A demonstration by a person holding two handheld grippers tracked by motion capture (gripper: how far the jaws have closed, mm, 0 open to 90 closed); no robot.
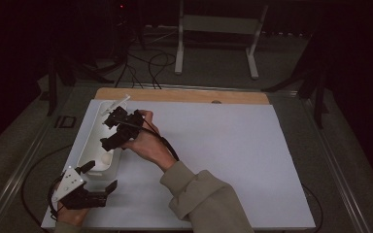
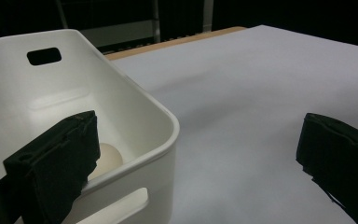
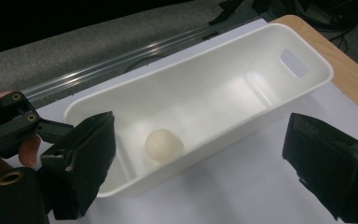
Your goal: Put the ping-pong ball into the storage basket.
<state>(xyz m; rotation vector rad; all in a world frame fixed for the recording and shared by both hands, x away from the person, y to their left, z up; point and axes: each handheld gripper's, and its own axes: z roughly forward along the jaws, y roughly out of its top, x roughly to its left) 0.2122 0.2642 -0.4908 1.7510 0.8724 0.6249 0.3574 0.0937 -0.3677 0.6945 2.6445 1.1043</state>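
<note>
White plastic bin (image 1: 93, 145) sits along the left edge of the white table sheet (image 1: 223, 160), long axis running away from the person. High view is dim: the egg (image 1: 106, 158) reads only as a pale blob in the near end of the bin, and the right gripper (image 1: 118, 130) covers the bin's middle stretch. Something white pokes out past the far end of the bin; can't make out what it is. Right gripper view is clearer: egg (image 3: 163, 145) rests on the bin floor, near end, loose, nothing touching it. Right gripper hovers above the bin, jaws spread wide, empty; egg lies below and between them, nearer the left jaw. Left gripper (image 1: 93, 181) sits at the bin's near end, jaws also spread, empty, one jaw over the bin rim, the other out over the sheet. Left gripper view has that jaw blocking most of the egg (image 2: 108, 158); only its right part shows.
</note>
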